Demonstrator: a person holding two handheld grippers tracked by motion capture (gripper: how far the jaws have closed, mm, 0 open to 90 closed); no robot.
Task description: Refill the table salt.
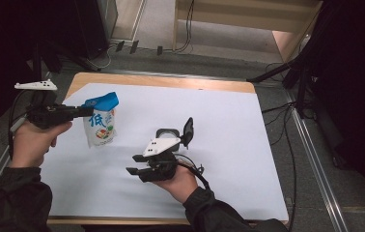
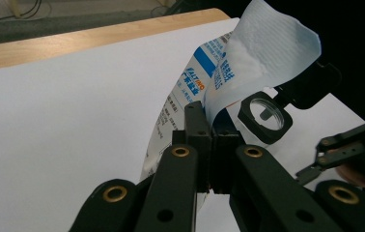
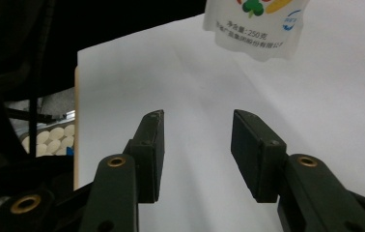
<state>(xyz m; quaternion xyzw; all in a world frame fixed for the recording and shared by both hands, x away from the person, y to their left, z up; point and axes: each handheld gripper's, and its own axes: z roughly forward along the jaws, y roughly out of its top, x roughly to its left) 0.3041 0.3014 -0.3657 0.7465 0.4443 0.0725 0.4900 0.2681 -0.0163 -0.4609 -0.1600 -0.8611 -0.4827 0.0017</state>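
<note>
A white pouch [image 1: 101, 123] with a blue top edge and printed labels hangs upright just above the white sheet [image 1: 229, 121]. My left gripper [image 1: 90, 111] comes in from the left and is shut on that top edge. In the left gripper view the jaws [image 2: 212, 125] pinch the pouch [image 2: 209, 82] where its top folds over. My right gripper [image 1: 133, 164] is held low in the middle of the table, pointing left toward the pouch. It stands open [image 3: 197, 121] with nothing between its pads, and the pouch's bottom [image 3: 258, 29] hangs farther ahead.
A small black box [image 1: 167, 134] with its lid [image 1: 188, 128] flipped up sits just behind my right hand, and the left gripper view shows the box [image 2: 265, 116] too. The wooden table edge [image 1: 171, 81] borders the sheet. Cables and stands surround the table.
</note>
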